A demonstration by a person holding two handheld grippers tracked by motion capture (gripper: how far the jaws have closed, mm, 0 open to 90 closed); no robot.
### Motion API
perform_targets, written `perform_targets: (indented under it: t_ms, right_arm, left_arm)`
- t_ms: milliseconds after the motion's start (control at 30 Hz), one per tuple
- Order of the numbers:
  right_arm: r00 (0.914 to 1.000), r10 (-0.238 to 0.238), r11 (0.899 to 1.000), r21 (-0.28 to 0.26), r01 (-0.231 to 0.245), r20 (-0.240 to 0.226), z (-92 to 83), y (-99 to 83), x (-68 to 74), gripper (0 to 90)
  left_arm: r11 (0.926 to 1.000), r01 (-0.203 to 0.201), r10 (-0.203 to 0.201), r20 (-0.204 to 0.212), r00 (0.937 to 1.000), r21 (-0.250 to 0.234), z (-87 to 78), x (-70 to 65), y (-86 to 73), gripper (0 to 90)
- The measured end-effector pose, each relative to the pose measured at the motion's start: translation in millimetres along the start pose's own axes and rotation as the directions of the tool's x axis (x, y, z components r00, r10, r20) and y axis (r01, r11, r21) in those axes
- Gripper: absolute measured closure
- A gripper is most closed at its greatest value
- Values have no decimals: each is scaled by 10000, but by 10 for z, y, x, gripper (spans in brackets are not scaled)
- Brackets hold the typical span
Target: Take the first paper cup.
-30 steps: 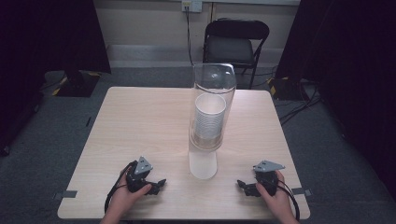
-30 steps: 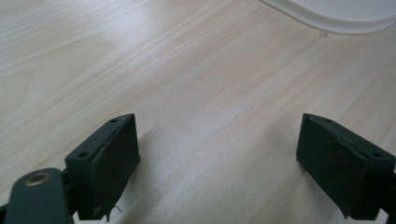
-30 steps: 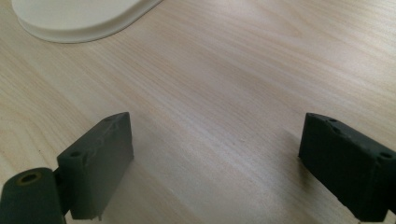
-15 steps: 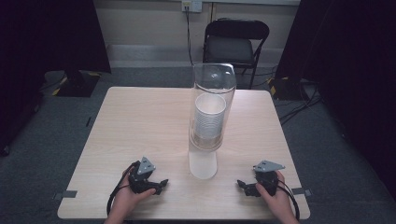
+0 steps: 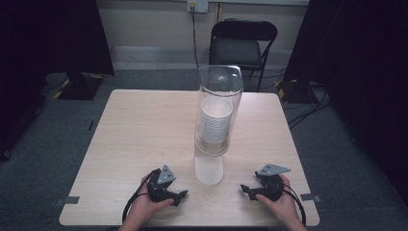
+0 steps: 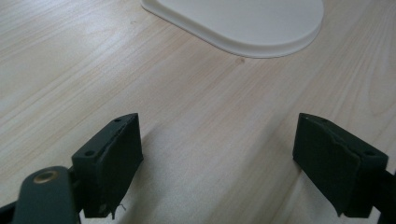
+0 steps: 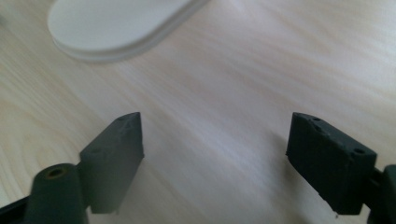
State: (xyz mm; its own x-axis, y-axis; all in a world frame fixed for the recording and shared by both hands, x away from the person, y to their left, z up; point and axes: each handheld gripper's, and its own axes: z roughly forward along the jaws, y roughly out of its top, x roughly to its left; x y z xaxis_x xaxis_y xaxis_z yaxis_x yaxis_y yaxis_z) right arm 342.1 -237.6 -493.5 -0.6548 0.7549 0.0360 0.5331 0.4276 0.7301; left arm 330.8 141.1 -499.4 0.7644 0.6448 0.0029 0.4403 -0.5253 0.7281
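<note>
Stacked white paper cups (image 5: 215, 124) inside the tall clear plastic cylinder (image 5: 219, 108) on its white base (image 5: 209, 169) stand mid-tabletop (image 5: 139, 130). I judge them light and crushable; I'd grip the cylinder low. Left tongs (image 5: 180, 196) spread, empty; right tongs (image 5: 246, 189), just narrowing, also empty.

A pale wooden table (image 5: 144, 130) carries a tall clear cylinder (image 5: 219, 110) on a white base (image 5: 209, 169).

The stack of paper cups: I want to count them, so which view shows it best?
The high view: the stack of paper cups stands inside the clear tube, seen whole. Both gripper views catch just the white base on the table.
</note>
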Motion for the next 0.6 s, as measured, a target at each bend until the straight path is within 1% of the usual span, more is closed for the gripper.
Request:
perform_targets:
  t_ms: [33, 67, 100, 133, 167, 200, 233, 267, 300, 333, 367, 400, 433, 467, 533, 600]
  right_arm:
    - [10000, -84, 9999, -111, 84, 50, 5, 60, 36, 144]
    - [9998, -183, 9997, -159, 183, 1, 9, 101, 58, 149]
    - [9995, -287, 9992, -268, 282, -160, 16, 158, 89, 150]
    - [9995, -287, 9992, -268, 282, -160, 16, 158, 89, 150]
    - [9992, -262, 9989, -402, 250, -293, 20, 230, 125, 139]
    - [9978, -179, 9975, -697, 134, -639, 28, 354, 177, 141]
    - [9965, -161, 9964, -843, 91, -823, 25, 416, 202, 144]
    - [9946, -269, 9949, -995, 169, -1000, 26, 479, 229, 148]
    - [9937, -374, 9929, -1163, 250, -1058, 29, 541, 259, 151]
    - [9937, -374, 9929, -1163, 250, -1058, 29, 541, 259, 151]
    - [9928, -552, 9897, -1376, 402, -1066, 37, 654, 319, 162]
    - [9928, -552, 9897, -1376, 402, -1066, 37, 654, 319, 162]
    - [9902, -521, 9867, -1596, 310, -1300, 50, 747, 363, 194]
    - [9902, -537, 9847, -1716, 310, -1293, 55, 787, 381, 193]
    - [9878, -603, 9837, -1763, 345, -1433, 72, 863, 411, 208]
    - [9861, -658, 9810, -1905, 359, -1529, 91, 925, 439, 204]
  left_arm:
    - [10000, 24, -23, 48, 10000, -18, 1, 2, -3, 153]
    - [10000, 28, -28, 23, 10000, 21, -4, 3, -3, 154]
    - [10000, 28, -28, 23, 10000, 21, -4, 3, -3, 157]
    - [10000, 53, -53, 12, 10000, 65, -9, 3, -6, 157]
    - [10000, -32, 32, 35, 10000, 52, -6, 2, -5, 157]
    - [10000, -20, 19, 30, 10000, 48, -6, 2, -6, 155]
    - [10000, -14, 14, 30, 10000, 45, -5, 1, -6, 154]
    - [9999, -21, 21, -4, 10000, 98, -9, 3, -7, 154]
    - [9999, -20, 20, 0, 10000, 100, -9, 3, -7, 154]
    - [9999, -20, 20, 0, 10000, 100, -9, 3, -7, 154]
    - [9999, -22, 22, -4, 10000, 101, -10, 3, -7, 154]
    - [9999, -22, 22, -4, 10000, 101, -10, 3, -7, 155]
    - [9999, -29, 29, -3, 10000, 108, -10, 4, -7, 154]
    - [9999, -21, 21, -2, 10000, 98, -9, 3, -7, 154]
    - [9999, -21, 21, -4, 10000, 100, -9, 3, -7, 154]
    - [10000, -22, 21, 25, 10000, 57, -5, 2, -7, 152]
